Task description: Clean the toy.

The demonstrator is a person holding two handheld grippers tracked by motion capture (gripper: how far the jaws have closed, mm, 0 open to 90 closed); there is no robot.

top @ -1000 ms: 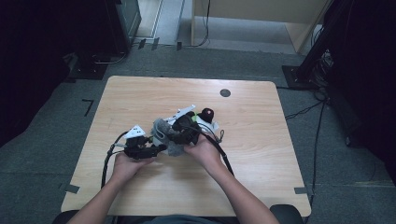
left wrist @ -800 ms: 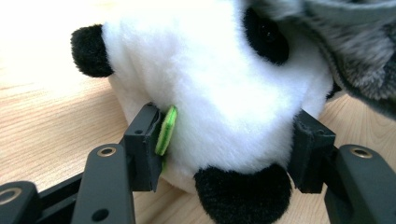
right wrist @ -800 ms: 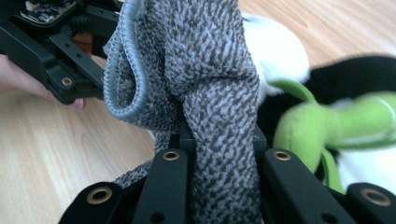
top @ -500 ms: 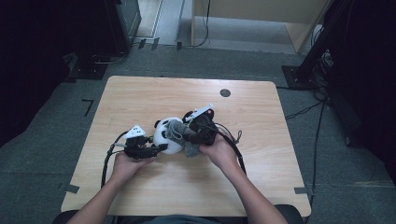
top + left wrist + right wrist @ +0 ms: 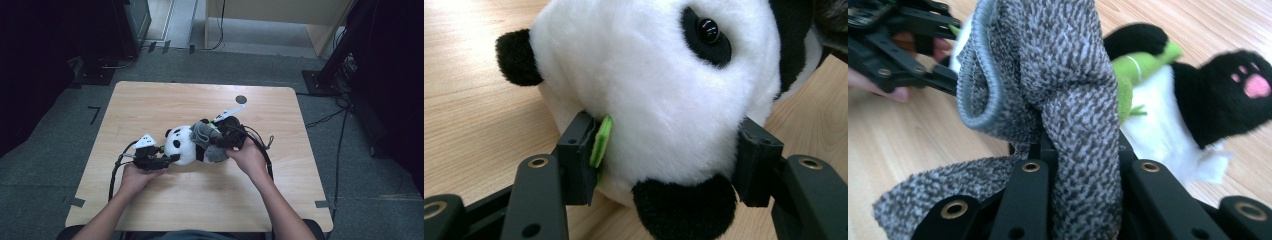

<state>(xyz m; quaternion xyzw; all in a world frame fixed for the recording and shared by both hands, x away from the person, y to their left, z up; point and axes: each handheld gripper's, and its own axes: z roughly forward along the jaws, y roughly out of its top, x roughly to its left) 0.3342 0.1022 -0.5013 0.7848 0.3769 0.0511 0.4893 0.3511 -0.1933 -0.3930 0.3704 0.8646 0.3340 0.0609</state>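
Observation:
A black-and-white plush panda (image 5: 181,145) lies on the wooden table (image 5: 150,105), its head toward the left. My left gripper (image 5: 172,159) is shut on the panda's head (image 5: 649,90), a jaw pressing into the fur on each side, with a green felt bit (image 5: 600,142) against one jaw. My right gripper (image 5: 212,142) is shut on a grey knit sock (image 5: 1048,75), which drapes over the panda's body (image 5: 1158,135). Behind the sock are a green plush piece (image 5: 1143,62) and a black paw with pink pads (image 5: 1255,85). The left gripper (image 5: 898,45) appears at the upper left of the right gripper view.
A small dark round spot (image 5: 241,99) marks the table's far side. Black cables (image 5: 117,172) trail from both grippers across the wood. Dark floor, cabinets and more cables (image 5: 325,117) surround the table.
My right gripper has moved to the right with the grey sock, drawing it along the panda's body. The left gripper and the panda's head have stayed put.

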